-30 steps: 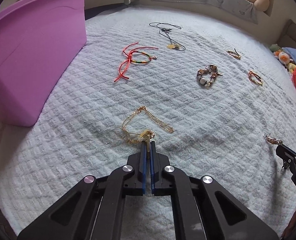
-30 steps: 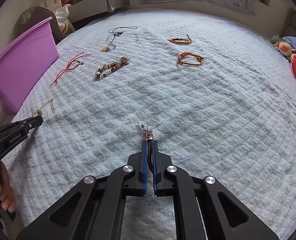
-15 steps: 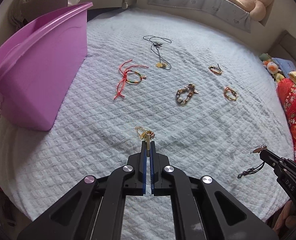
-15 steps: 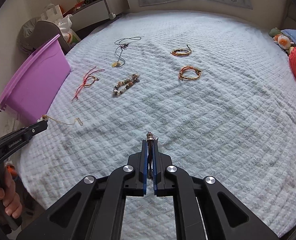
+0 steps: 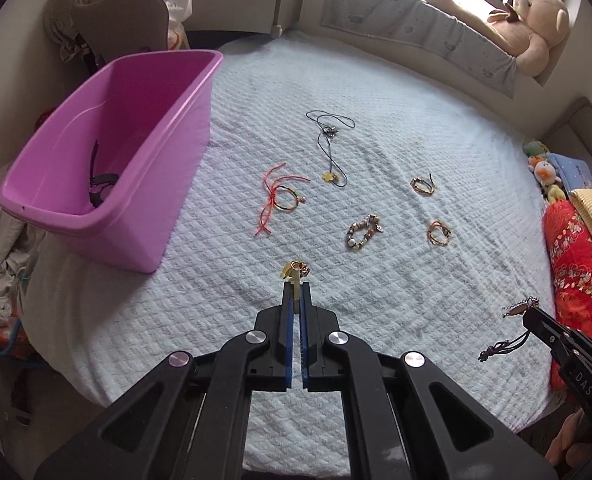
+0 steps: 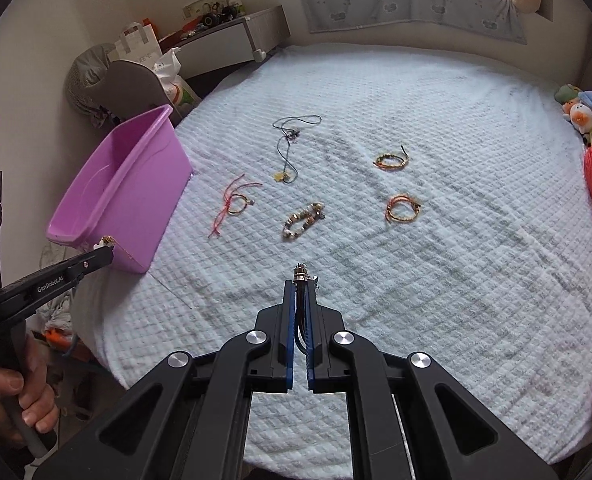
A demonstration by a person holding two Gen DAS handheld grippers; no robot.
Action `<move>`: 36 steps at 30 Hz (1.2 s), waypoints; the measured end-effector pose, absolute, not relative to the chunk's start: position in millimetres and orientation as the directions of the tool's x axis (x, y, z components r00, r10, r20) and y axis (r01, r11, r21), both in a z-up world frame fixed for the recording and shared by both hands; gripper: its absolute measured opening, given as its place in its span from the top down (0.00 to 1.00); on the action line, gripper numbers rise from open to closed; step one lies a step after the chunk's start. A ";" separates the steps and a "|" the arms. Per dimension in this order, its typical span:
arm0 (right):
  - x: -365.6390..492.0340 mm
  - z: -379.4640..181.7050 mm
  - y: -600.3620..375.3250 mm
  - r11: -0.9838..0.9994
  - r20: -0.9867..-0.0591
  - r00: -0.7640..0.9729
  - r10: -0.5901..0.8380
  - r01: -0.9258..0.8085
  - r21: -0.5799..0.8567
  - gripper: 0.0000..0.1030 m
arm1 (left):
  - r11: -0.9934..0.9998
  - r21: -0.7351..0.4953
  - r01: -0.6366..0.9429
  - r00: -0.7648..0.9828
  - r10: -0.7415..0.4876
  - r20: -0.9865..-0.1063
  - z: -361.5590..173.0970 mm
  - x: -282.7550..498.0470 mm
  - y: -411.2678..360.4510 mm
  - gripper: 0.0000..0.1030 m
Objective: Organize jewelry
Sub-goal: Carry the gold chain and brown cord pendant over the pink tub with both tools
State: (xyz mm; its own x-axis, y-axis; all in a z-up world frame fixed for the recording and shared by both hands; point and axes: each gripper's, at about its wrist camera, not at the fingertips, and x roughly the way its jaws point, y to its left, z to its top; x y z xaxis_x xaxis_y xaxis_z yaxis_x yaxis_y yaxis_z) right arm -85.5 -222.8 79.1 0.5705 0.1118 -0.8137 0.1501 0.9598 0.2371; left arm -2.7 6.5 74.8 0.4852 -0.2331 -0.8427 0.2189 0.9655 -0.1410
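Observation:
My left gripper (image 5: 296,286) is shut on a gold chain bracelet (image 5: 295,270), held high above the white bedspread (image 5: 376,280); it also shows in the right wrist view (image 6: 108,250) near the purple bin's corner. My right gripper (image 6: 301,284) is shut on a dark cord bracelet with a metal clasp (image 6: 302,273); in the left wrist view (image 5: 530,312) the cord (image 5: 500,347) dangles from it. The purple bin (image 5: 108,152) stands at the left with dark items inside.
On the bedspread lie a red string bracelet (image 5: 280,196), a black cord necklace (image 5: 330,140), a beaded bracelet (image 5: 362,232) and two small woven bracelets (image 5: 422,185) (image 5: 439,233). Red patterned bedding (image 5: 576,264) is at the right; a teddy bear (image 5: 536,24) sits behind.
Both grippers have risen well above the bed, each lifting its bracelet off the bedspread. The left one has moved toward the purple bin.

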 end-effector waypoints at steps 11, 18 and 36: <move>-27.1 182.0 -165.1 0.960 -0.747 0.626 0.225 -0.012 0.278 0.96 | 0.978 -0.144 0.152 0.550 -0.205 -0.810 177.8 10.0 62.5 0.97; 36.0 222.6 -91.6 0.948 -0.690 0.664 0.288 -0.097 0.302 0.96 | 0.978 -0.113 0.175 0.610 -0.198 -0.768 223.0 55.7 118.5 0.97; 207.2 178.4 87.7 0.939 -0.784 0.536 0.315 -0.058 0.338 0.96 | 0.958 -0.100 0.270 0.509 -0.230 -0.829 181.5 208.0 225.8 0.97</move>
